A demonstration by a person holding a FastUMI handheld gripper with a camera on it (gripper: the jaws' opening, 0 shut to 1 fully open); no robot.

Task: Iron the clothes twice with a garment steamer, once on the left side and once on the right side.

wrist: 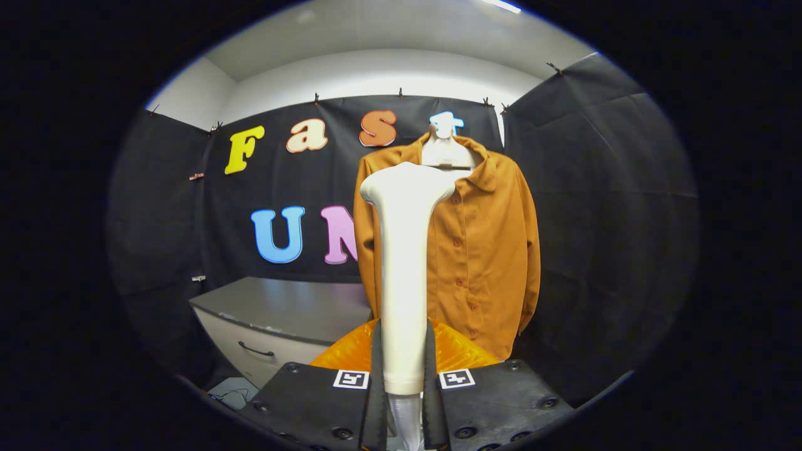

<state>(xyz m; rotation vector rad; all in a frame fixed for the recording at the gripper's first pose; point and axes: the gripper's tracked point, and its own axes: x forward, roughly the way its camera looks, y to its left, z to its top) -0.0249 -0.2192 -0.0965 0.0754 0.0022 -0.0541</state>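
A white garment steamer (404,263) stands upright between my fingers, its rounded head level with the shirt's chest. My gripper (403,369) is shut on the steamer's handle, both fingers pressing its lower part. Beyond it hangs an orange-brown button-up shirt (482,250) on a white hanger (446,147) against the black cloth wall. The steamer covers the shirt's left half. I cannot tell whether the steamer's head touches the cloth. The shirt's right sleeve and its row of buttons show plainly.
A grey cabinet (282,313) with a drawer handle stands to the left of the shirt, below the wall. A cable lies on the floor (232,396) near the cabinet's base. Black cloth walls close the booth on both sides.
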